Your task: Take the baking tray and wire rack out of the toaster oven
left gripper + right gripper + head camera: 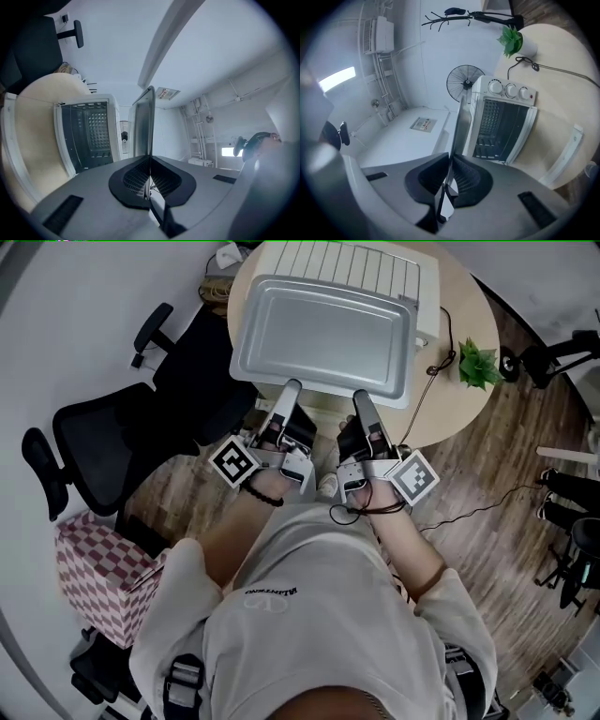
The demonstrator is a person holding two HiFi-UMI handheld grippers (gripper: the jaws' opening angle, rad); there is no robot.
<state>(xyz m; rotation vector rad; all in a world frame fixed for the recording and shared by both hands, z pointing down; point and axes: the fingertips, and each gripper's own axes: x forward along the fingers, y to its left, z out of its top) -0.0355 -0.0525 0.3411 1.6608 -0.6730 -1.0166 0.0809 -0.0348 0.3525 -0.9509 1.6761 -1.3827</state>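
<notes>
Being held by its near rim, the baking tray (323, 334) is being kept outside the toaster oven (375, 268), in the air above the round table (459, 418). In the head view its far edge is overlapping the slatted top of the white oven housing. The rim is being pinched toward its left part by the left claw (289, 395) and toward its right part by the right claw (361, 401). Both claws are being kept closed on the thin metal, which is being seen edge-on between the black ribbed pads (136, 180) in each gripper view. The tray is being shown empty, with its shallow grey well facing up toward the head camera.

The oven's door (565, 154) is being left open, folded down toward the table, so the dark cavity is being exposed. What is sitting on the rails inside cannot be told. Three knobs (511, 90) are being seen in a row beside the cavity.

A potted plant (479, 364) is being carried by the table near its right edge, with a black cable (441, 343) trailing between it and the oven. A black office chair (103, 446) is standing to the left of the table, and a checkered box (94, 577) is resting near it on the wooden floor (487, 493). A fan (464, 83) is being seen behind the oven in the right gripper view.
</notes>
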